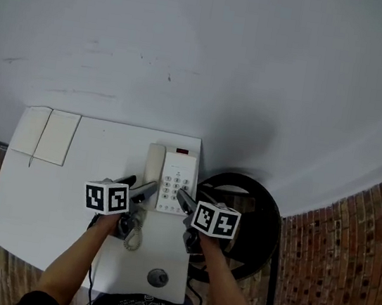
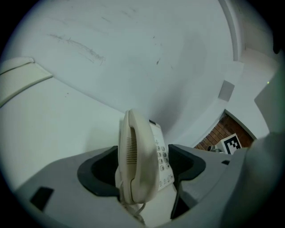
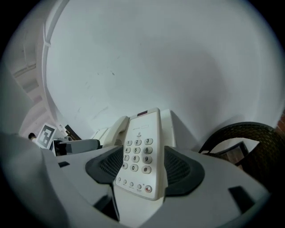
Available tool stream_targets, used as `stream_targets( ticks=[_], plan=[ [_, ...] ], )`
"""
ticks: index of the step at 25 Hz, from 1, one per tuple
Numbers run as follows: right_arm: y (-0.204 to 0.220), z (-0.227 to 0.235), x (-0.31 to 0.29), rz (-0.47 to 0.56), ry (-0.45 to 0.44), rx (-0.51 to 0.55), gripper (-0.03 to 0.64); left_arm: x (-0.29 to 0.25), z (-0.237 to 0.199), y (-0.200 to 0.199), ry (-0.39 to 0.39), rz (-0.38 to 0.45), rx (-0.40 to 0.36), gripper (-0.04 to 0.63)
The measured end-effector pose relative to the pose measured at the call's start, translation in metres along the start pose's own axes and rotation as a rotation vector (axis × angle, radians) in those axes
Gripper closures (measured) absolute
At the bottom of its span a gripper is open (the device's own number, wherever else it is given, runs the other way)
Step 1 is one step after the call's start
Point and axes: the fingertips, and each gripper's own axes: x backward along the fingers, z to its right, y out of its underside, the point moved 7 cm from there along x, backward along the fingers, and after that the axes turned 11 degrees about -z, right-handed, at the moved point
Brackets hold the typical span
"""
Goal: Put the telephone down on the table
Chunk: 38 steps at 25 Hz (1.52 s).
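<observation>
Together, left gripper (image 1: 140,186) and right gripper (image 1: 184,204) tilt down toward telephone (image 1: 176,178); jaws apart.

Open notebook (image 1: 45,135), dark round basket (image 1: 271,221)

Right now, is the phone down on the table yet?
Nearly finished. Done: the cream push-button telephone lies flat on the white table. In hand: the left gripper and right gripper sit at its near end, jaws wide, apparently not squeezing. Still to do: pull both away.

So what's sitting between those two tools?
The telephone: in the head view its near end lies on the table between the left tool and the right tool.
</observation>
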Motion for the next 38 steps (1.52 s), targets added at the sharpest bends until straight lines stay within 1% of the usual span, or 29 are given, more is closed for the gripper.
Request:
stream_targets(
  ticks=[3,5,11,13,16,23,24,26,28,29,32,38],
  plan=[
    [-0.003,-0.009,0.018,0.051,0.008,0.010,0.365,0.025,0.015,-0.014,-0.015,0.062,-0.071,0.242],
    [-0.004,-0.016,0.030,0.082,0.026,0.033,0.386,0.038,0.027,-0.021,-0.007,0.091,-0.122,0.249],
    [-0.004,-0.043,0.072,0.176,0.091,0.122,0.438,0.074,0.061,-0.025,0.011,0.137,-0.262,0.264],
    [-0.003,-0.052,0.086,0.211,0.107,0.141,0.451,0.086,0.071,-0.025,0.024,0.152,-0.292,0.275],
    [-0.003,-0.065,0.109,0.274,0.122,0.161,0.475,0.107,0.082,-0.027,0.029,0.194,-0.336,0.308],
    [0.003,-0.088,0.151,0.391,0.155,0.193,0.515,0.137,0.103,-0.026,0.002,0.256,-0.484,0.394],
    [0.004,-0.092,0.155,0.404,0.161,0.200,0.523,0.140,0.105,-0.024,-0.005,0.262,-0.498,0.408],
    [0.006,-0.099,0.163,0.430,0.171,0.215,0.541,0.148,0.106,-0.022,-0.017,0.278,-0.512,0.473],
    [0.009,-0.107,0.169,0.450,0.183,0.234,0.556,0.157,0.104,-0.020,-0.030,0.295,-0.512,0.523],
    [0.011,-0.110,0.171,0.457,0.190,0.242,0.564,0.161,0.102,-0.019,-0.036,0.301,-0.510,0.537],
    [0.017,-0.118,0.177,0.467,0.207,0.260,0.613,0.169,0.098,-0.015,-0.042,0.310,-0.510,0.565],
    [0.028,-0.128,0.179,0.477,0.225,0.276,0.614,0.174,0.094,-0.008,-0.052,0.295,-0.553,0.581]
  ],
)
